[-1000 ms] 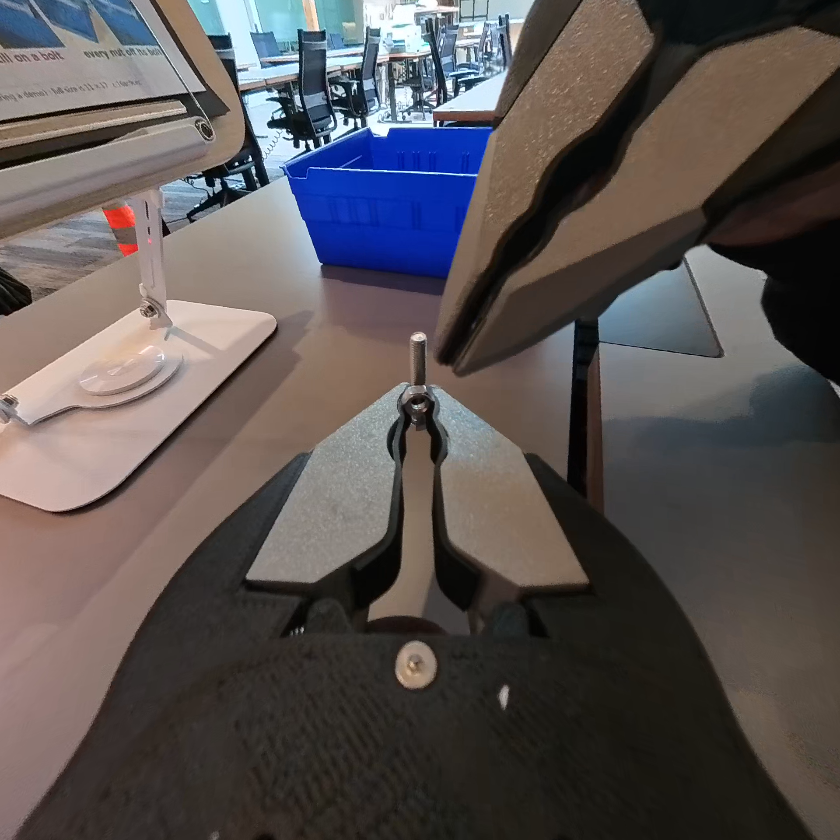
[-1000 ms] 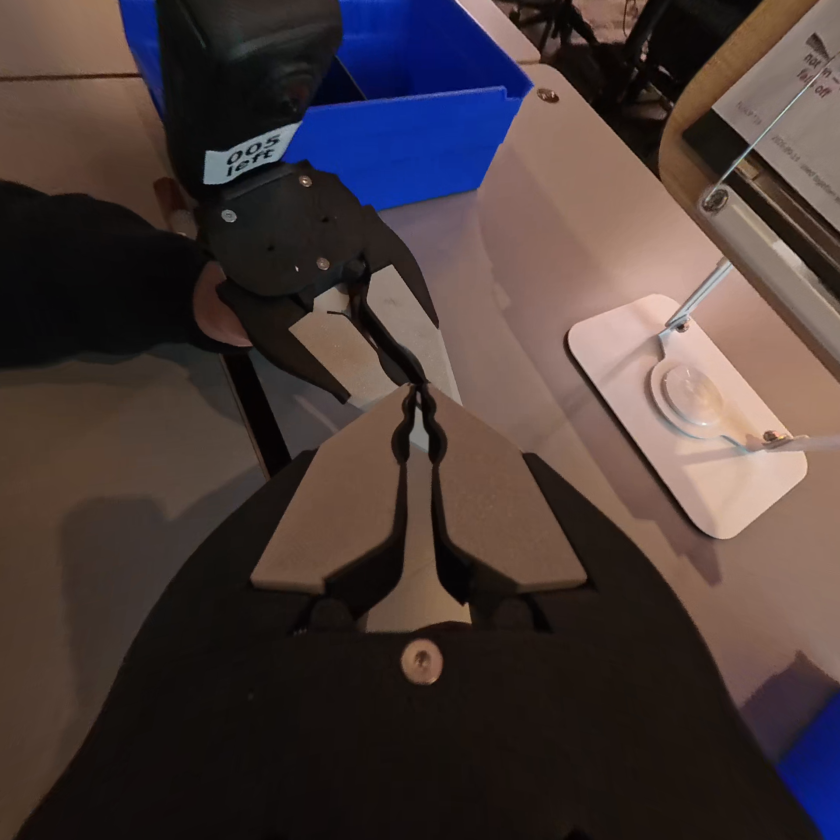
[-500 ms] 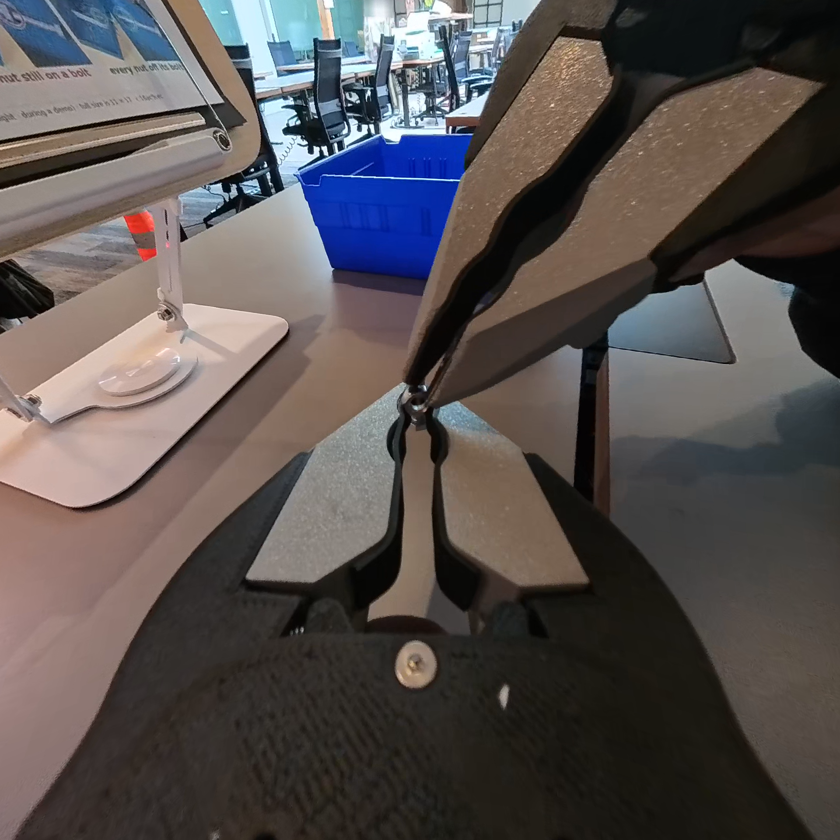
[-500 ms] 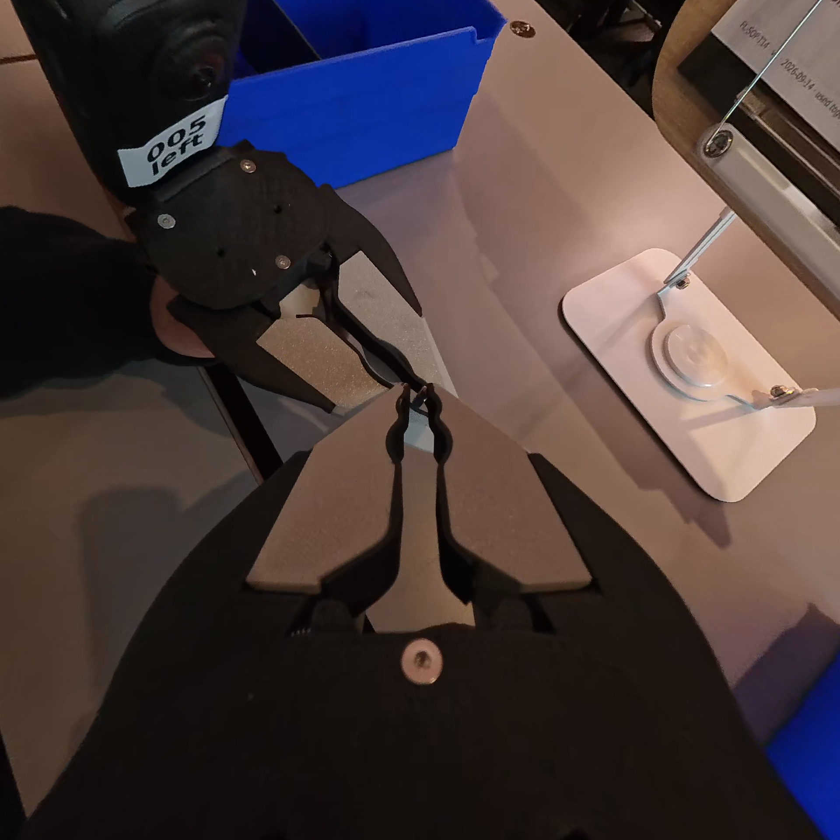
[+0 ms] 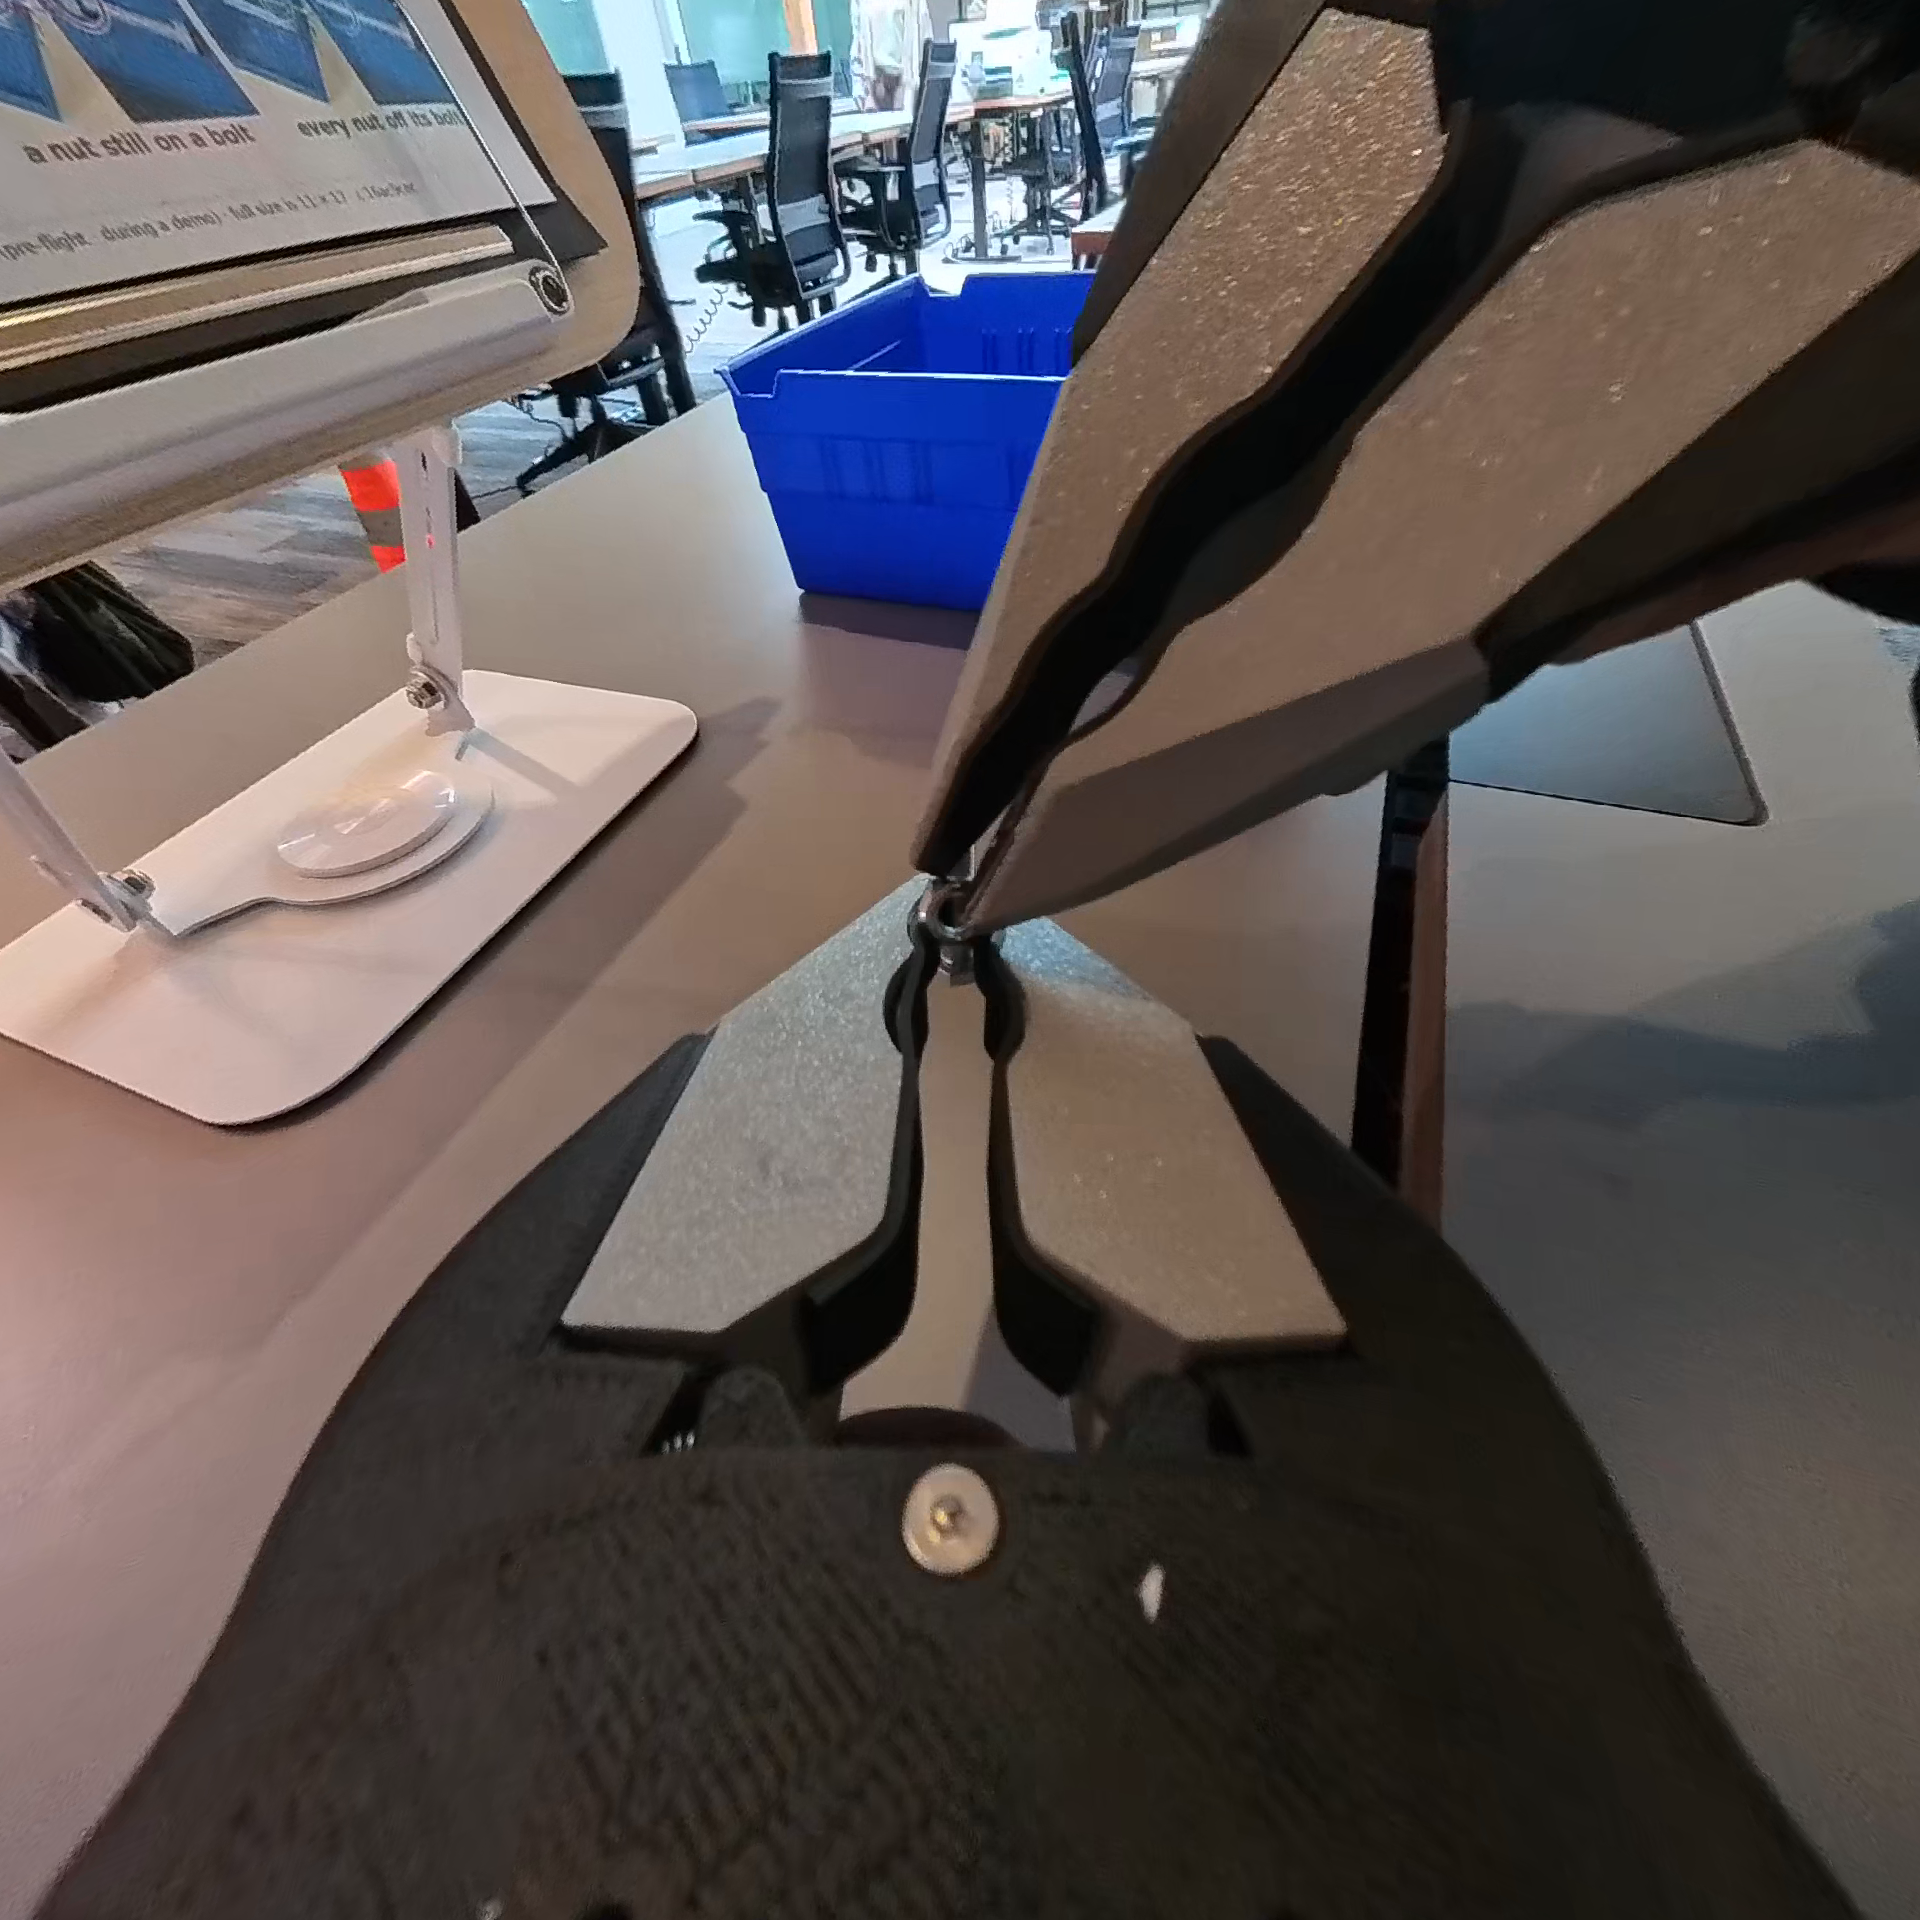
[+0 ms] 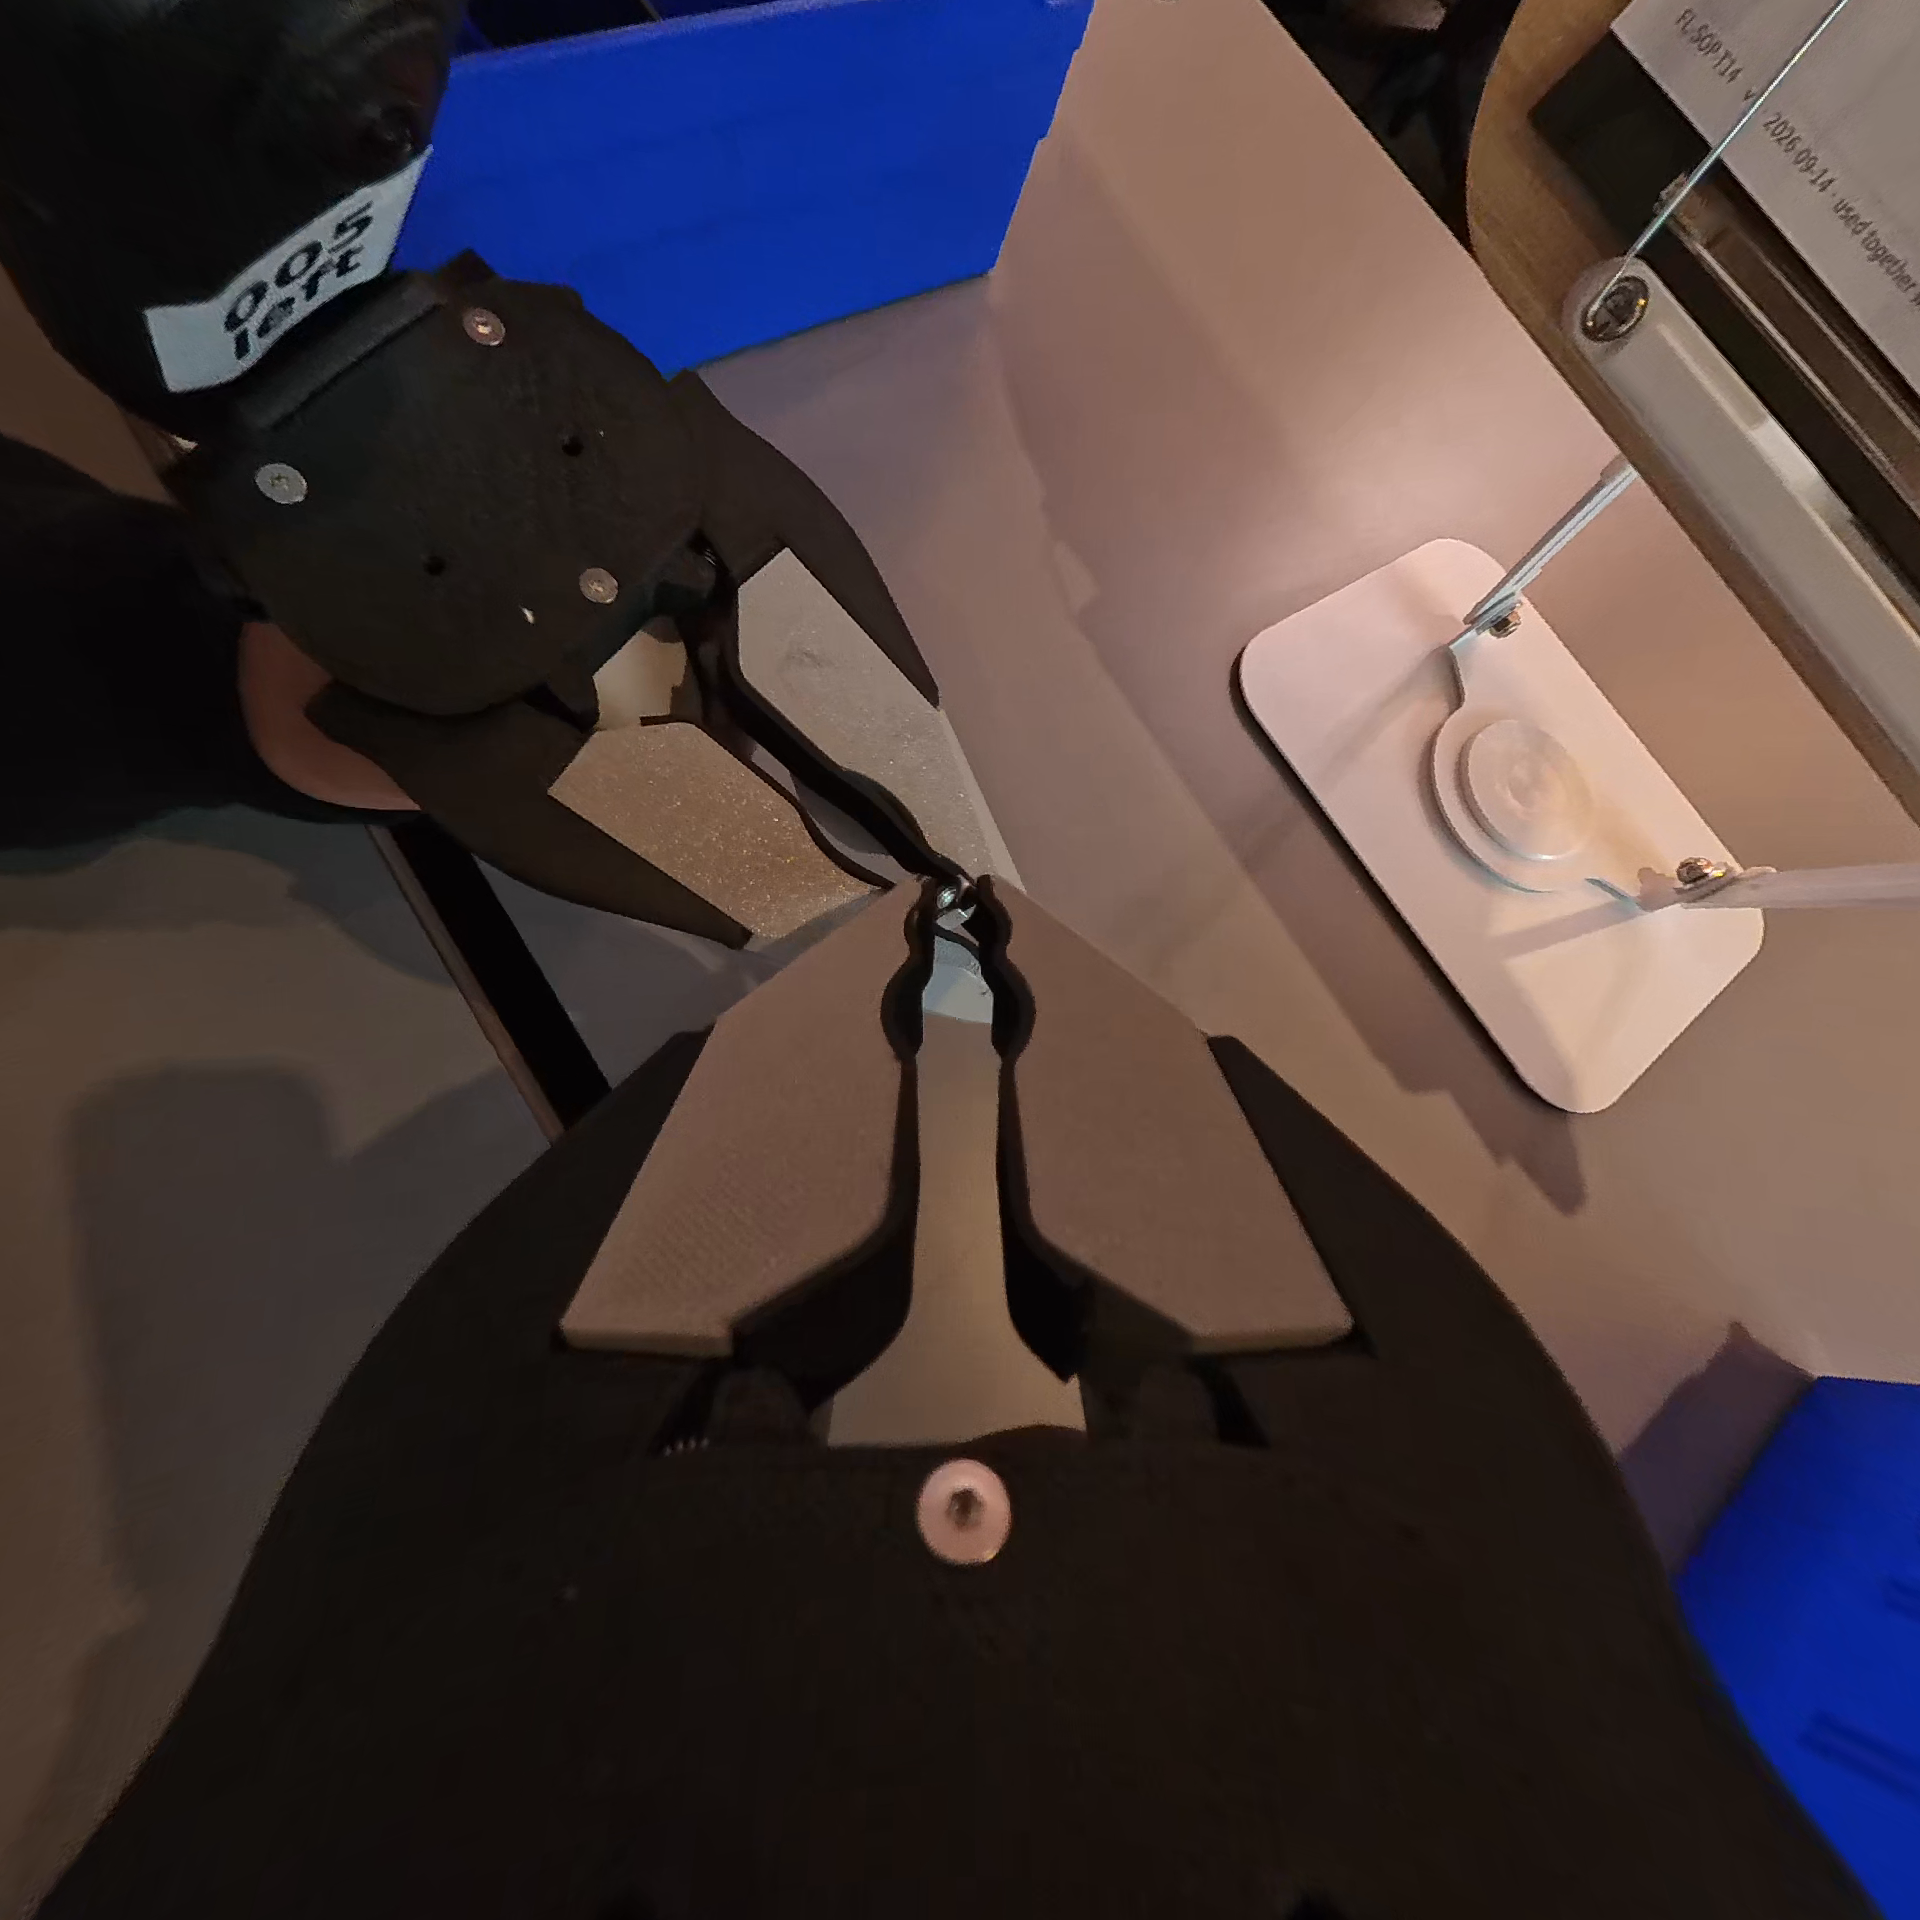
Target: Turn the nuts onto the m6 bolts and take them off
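My left gripper [image 5: 951,961] is shut on the lower end of a small steel bolt [image 5: 958,964] and holds it above the brown table [image 5: 623,582]. A steel nut [image 5: 938,916] sits on the bolt just above the left tips. My right gripper [image 6: 951,904] comes down from the upper right, and its tips are closed on the nut [image 6: 951,896]. The bolt's threaded shaft is hidden between the right fingers [image 5: 1299,675]. The two grippers meet tip to tip. The left gripper also shows in the right wrist view [image 6: 925,873], held by a hand.
A blue bin [image 5: 894,468] stands at the back of the table. A white stand base [image 5: 312,935] carrying a sheet holder is on the left. A second blue bin [image 6: 1818,1558] is at the near right. A dark gap [image 5: 1392,987] splits two tabletops.
One second ago the bolt's shaft stood bare above the nut, with my right gripper up and to its right. The right gripper came down over the shaft and now grips at the nut.
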`<state>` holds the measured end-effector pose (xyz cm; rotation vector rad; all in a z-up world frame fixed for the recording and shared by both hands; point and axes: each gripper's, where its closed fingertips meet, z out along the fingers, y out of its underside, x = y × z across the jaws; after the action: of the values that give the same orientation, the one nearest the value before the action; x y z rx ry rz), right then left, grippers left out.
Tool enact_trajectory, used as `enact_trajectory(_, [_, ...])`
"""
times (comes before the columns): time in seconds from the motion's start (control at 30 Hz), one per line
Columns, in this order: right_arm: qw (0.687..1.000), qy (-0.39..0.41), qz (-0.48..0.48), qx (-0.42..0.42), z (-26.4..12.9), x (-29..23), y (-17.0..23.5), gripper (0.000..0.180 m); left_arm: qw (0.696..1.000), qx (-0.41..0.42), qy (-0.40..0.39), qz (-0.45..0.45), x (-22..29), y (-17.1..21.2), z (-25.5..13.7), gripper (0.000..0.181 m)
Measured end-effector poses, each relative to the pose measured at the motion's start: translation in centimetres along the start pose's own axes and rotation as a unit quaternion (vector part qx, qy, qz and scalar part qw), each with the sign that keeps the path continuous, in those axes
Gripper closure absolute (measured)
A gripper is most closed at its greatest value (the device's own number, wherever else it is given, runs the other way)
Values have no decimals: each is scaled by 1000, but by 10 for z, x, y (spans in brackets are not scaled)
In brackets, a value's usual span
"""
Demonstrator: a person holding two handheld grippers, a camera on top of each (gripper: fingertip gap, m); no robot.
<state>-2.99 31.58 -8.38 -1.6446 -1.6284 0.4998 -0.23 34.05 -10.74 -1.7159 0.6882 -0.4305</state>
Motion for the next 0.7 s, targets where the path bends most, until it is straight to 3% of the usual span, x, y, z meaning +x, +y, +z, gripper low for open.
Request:
enact_trajectory(0.43, [999, -6, -17, -29, 4, 0, 2, 177, 1000, -6, -11, 9, 0, 1, 1, 178])
enact_trajectory(0.7, [997, -67, 41, 12, 2, -1, -2, 178, 1000, -3, -6, 0, -1, 0, 1, 179])
